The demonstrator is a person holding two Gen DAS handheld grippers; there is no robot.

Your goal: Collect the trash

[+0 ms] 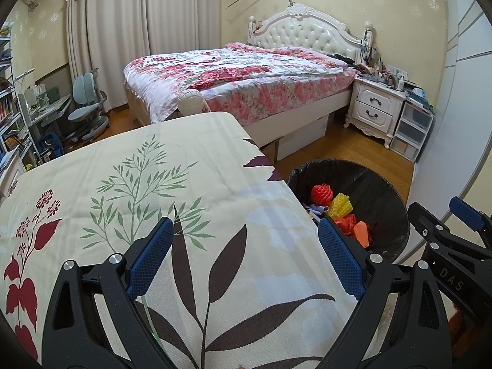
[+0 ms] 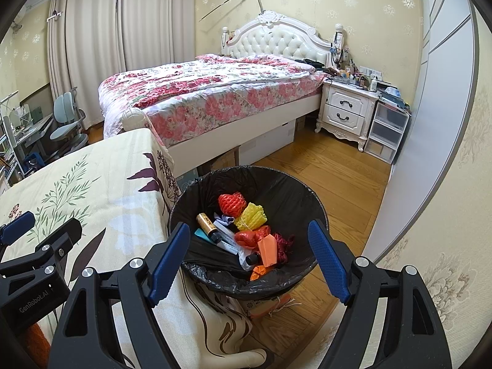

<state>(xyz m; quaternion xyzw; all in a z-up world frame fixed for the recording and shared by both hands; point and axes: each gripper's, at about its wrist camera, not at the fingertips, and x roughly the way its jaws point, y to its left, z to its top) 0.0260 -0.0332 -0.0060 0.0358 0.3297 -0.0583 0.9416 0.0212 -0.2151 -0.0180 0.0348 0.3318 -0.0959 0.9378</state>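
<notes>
A: A bedroom: a bed [image 2: 209, 92] at the far side, a leaf-print table [image 1: 153, 203] near us.

B: The trash?

A: In the black bin [image 2: 276, 184] right of the table: foam nets [image 2: 232, 204], a small bottle [image 2: 209, 224].

B: The claws?

A: Left gripper [image 1: 246, 255] wide over the cloth, empty. Right gripper [image 2: 249, 258] wide above the bin, empty.

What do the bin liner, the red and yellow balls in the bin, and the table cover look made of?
Liner: thin black plastic film, glossy, crinkled over the rim.
Red ball and yellow ball: probably foam fruit netting, matte, ribbed mesh.
Cover: woven cloth, matte, printed leaves; visible weave, draped edge.
</notes>
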